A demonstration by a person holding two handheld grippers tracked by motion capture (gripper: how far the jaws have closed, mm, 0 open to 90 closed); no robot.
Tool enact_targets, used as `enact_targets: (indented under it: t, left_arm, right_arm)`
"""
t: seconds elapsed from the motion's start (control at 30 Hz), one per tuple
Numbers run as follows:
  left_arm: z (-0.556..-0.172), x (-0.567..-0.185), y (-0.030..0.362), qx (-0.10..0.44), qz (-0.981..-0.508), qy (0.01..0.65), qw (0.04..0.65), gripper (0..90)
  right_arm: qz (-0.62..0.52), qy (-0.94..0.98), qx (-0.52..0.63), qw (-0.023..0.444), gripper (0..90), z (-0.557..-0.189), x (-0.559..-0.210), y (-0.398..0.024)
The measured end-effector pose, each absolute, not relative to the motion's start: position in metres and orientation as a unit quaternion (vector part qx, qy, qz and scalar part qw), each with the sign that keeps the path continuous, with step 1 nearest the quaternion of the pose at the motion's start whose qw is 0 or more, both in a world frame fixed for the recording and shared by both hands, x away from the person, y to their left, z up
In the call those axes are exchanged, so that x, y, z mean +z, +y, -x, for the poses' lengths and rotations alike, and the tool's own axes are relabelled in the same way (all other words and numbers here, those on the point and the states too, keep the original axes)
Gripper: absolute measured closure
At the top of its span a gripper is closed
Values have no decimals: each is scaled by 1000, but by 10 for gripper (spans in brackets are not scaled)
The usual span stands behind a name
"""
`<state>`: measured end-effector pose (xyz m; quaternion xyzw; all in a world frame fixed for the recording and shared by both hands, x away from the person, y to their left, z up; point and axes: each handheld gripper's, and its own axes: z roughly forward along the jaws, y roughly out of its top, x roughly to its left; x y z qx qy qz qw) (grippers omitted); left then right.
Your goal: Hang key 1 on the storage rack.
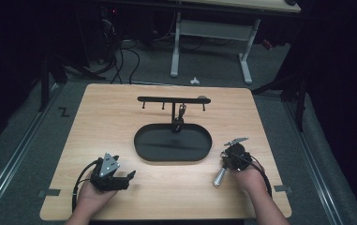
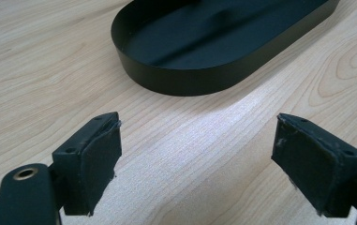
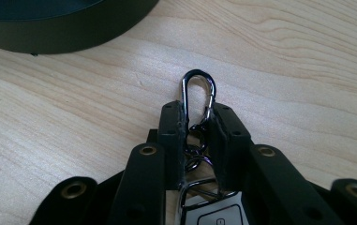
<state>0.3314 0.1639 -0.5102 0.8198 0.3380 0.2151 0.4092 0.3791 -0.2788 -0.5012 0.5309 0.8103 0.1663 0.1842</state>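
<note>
resting low on the table (image 1: 120, 112), the right hand-held gripper (image 3: 198, 123) points toward ten o'clock, clenched on a keyring carabiner (image 3: 197, 93) jutting past its tips. the left hand-held gripper (image 2: 195, 154) lies released at the tray's (image 2: 190, 82) seven o'clock.

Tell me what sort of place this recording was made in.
Probably a lab or workshop set up for recording handling tasks. A bare wooden table stands on grey carpet, cables trail over the floor behind it, and an adjustable desk frame stands beyond. The surroundings are dark, and only the table is lit.
</note>
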Motion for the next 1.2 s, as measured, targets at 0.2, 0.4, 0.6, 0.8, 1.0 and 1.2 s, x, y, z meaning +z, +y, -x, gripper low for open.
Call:
enact_targets:
  t: [0.2,0.4,0.6,0.8,1.0,1.2]
  left_arm:
    - [-332,-511,164,215,-820,337,409,164]
    - [-332,-511,163,213,-822,335,407,164]
    - [-330,-510,163,211,-822,335,410,164]
    - [-328,-510,162,212,-822,332,410,164]
    - [-332,-510,159,214,-825,326,409,165]
    - [-330,-508,160,212,-821,325,419,166]
  right_arm:
    - [-532,812,159,180,767,-383,-500,-278]
    - [-539,804,171,184,868,-383,-495,-282]
    - [-553,800,164,166,865,-387,-493,-286]
    - [-563,802,135,145,851,-399,-496,-284]
    - [-560,811,117,121,856,-410,-493,-283]
    - [-548,822,91,127,859,-416,-492,-276]
